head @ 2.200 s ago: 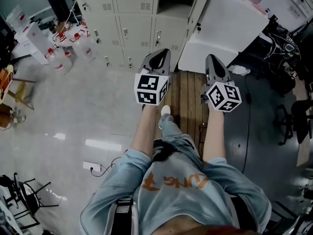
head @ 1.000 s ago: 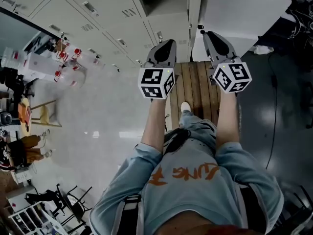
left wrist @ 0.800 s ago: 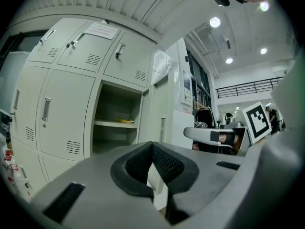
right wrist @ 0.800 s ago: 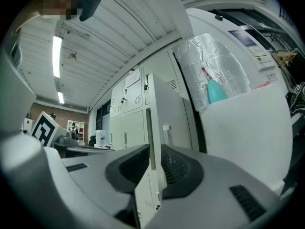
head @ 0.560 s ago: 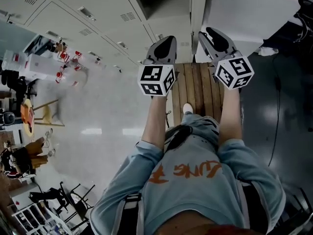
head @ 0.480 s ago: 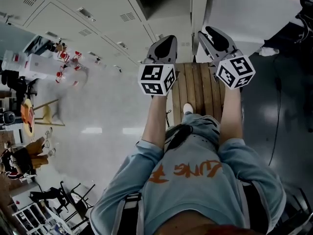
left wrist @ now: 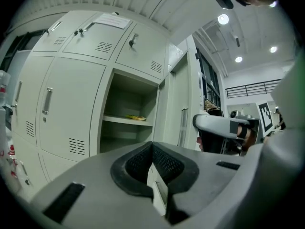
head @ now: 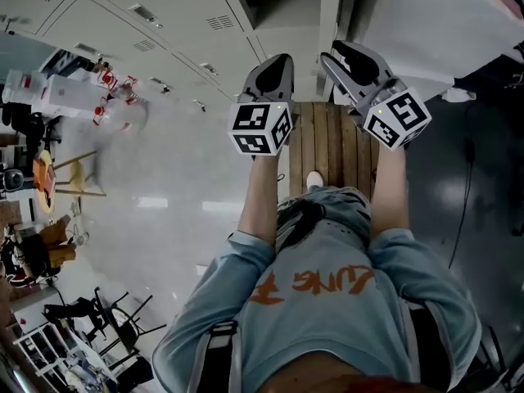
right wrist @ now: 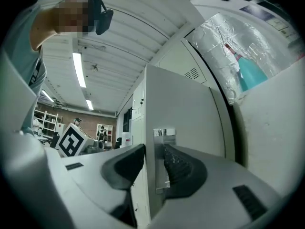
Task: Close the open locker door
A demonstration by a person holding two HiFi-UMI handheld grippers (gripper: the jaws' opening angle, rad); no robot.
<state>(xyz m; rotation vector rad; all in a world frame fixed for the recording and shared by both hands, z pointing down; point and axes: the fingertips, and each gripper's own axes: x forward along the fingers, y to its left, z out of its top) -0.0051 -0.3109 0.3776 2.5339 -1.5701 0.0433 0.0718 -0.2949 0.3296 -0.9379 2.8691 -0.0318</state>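
Your right gripper (right wrist: 153,149) has its jaws opening, and they straddle the free edge of the locker door (right wrist: 190,113). The metal latch plate (right wrist: 160,156) stands between the pads, right against the ribbed right-hand one, but I see no real squeeze on it. Your left gripper (left wrist: 152,147) has its pads together on nothing and points at the open compartment (left wrist: 126,94), where something yellow lies on the shelf (left wrist: 127,120).

The door stands swung out to the right of that compartment, roughly square to the locker front, with its edge towards you. In the head view it is the narrow pale strip just ahead of the right gripper.

Expect thin sheet metal: light, stiff, and free on its hinges, with smooth paint that the pads may slide on. I would work at this free edge near the latch plate, farthest from the hinge, and push the flat face rather than pinch it. It may swing quickly and bounce off the frame, so keep the jaws clear of the closing gap
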